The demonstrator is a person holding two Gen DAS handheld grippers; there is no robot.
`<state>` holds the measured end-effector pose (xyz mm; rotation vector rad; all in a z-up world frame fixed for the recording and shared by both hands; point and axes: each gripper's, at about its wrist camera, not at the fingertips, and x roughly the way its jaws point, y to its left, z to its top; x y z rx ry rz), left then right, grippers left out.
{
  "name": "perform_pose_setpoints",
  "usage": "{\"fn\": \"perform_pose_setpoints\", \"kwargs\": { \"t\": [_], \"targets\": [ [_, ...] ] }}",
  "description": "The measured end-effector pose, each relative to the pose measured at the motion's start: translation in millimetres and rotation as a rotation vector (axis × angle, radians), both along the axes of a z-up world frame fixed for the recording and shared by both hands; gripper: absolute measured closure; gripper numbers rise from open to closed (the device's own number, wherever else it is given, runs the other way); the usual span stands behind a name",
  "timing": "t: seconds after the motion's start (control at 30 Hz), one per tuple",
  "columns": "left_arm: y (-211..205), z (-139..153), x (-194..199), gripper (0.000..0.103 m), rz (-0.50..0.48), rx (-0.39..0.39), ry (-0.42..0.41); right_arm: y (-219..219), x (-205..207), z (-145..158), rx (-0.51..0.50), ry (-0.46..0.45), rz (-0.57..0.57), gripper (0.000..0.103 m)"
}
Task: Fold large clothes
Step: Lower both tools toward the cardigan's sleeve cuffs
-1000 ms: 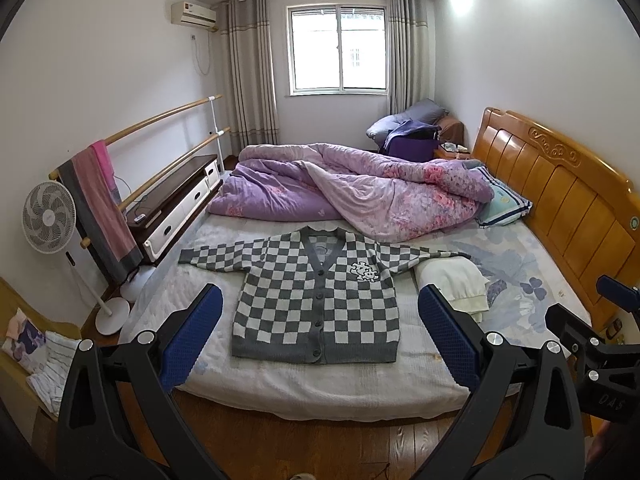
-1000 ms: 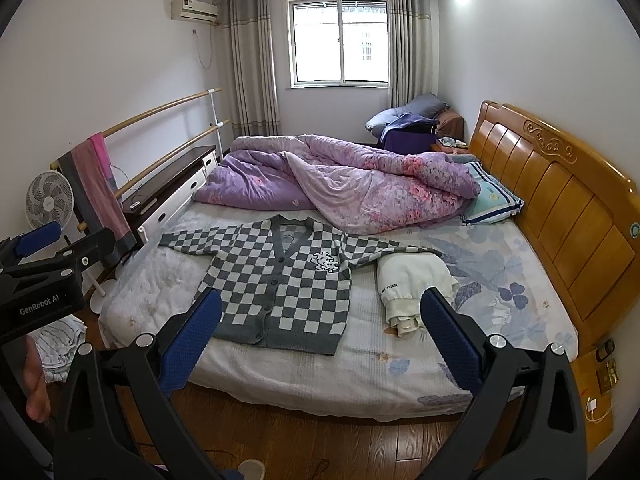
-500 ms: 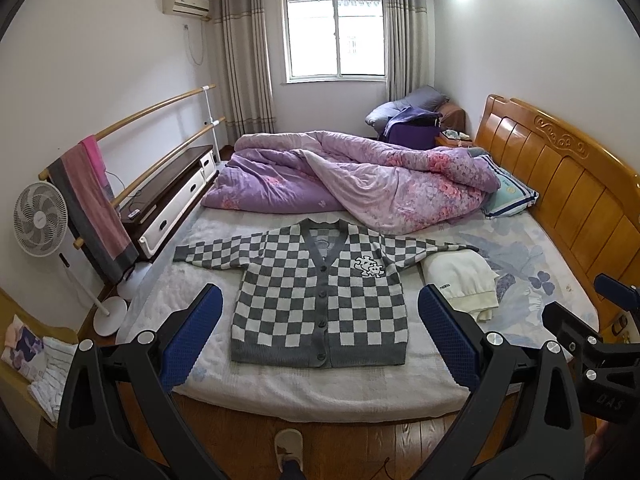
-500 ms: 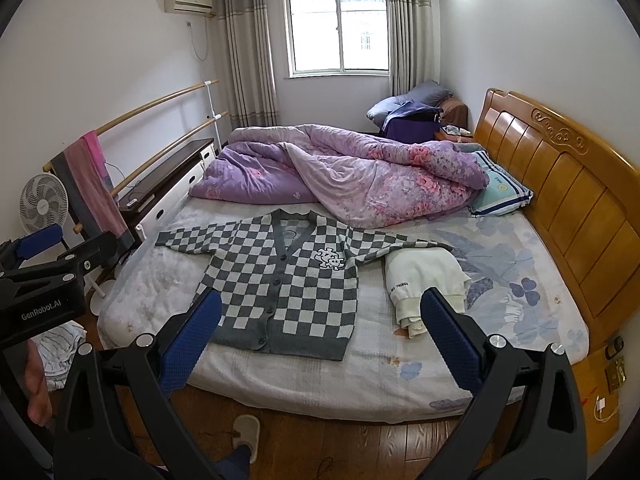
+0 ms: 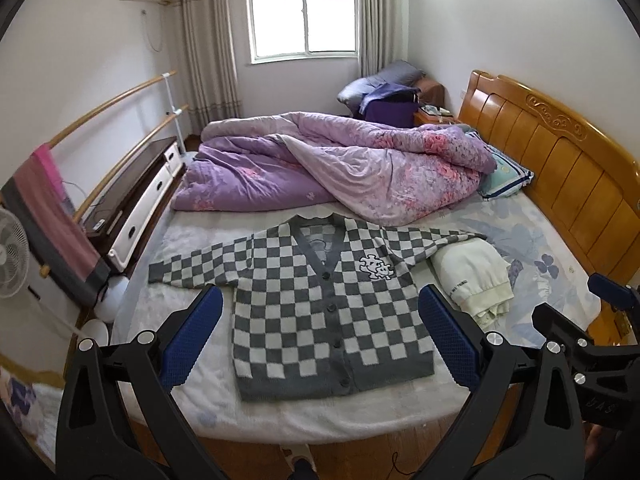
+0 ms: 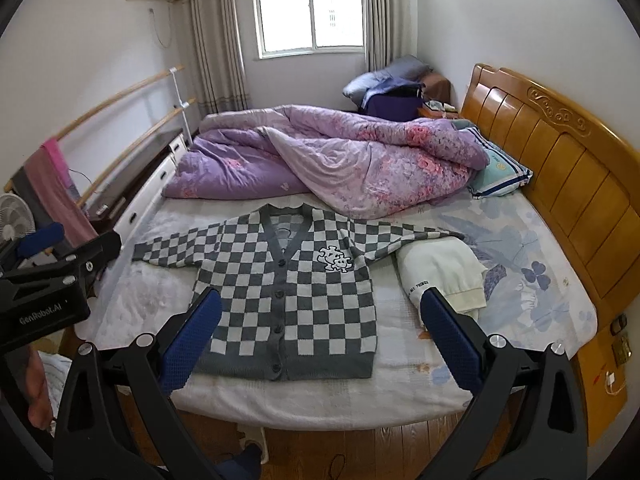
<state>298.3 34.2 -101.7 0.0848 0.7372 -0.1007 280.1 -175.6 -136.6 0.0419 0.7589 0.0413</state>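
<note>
Now cardigan point(image 5: 320, 300) flat on bed point(image 5: 520, 240), beyond both open jaws

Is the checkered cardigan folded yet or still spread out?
Spread out. The checkered cardigan lies flat on the bed, buttoned, both sleeves extended sideways.
</note>
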Motion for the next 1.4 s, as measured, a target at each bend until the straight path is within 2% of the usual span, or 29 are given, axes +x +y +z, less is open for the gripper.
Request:
{"fn": "perform_pose_setpoints", "kwargs": {
  "t": [0.2, 0.4, 0.6, 0.93, 1.17, 1.4],
  "targets": [
    [53.1, -18.8, 72.4, 0.005, -0.033, -0.021, 0.067, 62.7, 64.5, -11.5, -0.018, 0.051, -0.027, 0.007],
    [117.4, -48.7, 139.7, 0.005, -0.005, -0.039, 0.135, 130.4, 130.5, -36.0, -0.031, 0.114, 0.004, 0.007],
    [183.3, -85.4, 188.0, 0.005, 0.052, -0.073, 0.208, 198.4, 184.9, -69.5, -0.063, 0.186, 0.076, 0.007],
    [273.6, -150.0, 250.6, 0.005, 0.158, -0.115, 0.298, 286.0, 262.5, -121.9, -0.088, 0.238, 0.151, 0.007],
    [328.1, -214.9, 287.2, 0.005, 0.237, -0.155, 0.365, 333.7, 312.5, -179.5, -0.100, 0.298, 0.200, 0.007],
    [393.1, -303.2, 319.5, 0.005, 0.382, -0.188, 0.439, 367.1, 356.6, -246.8, -0.102, 0.330, 0.264, 0.007]
  ]
}}
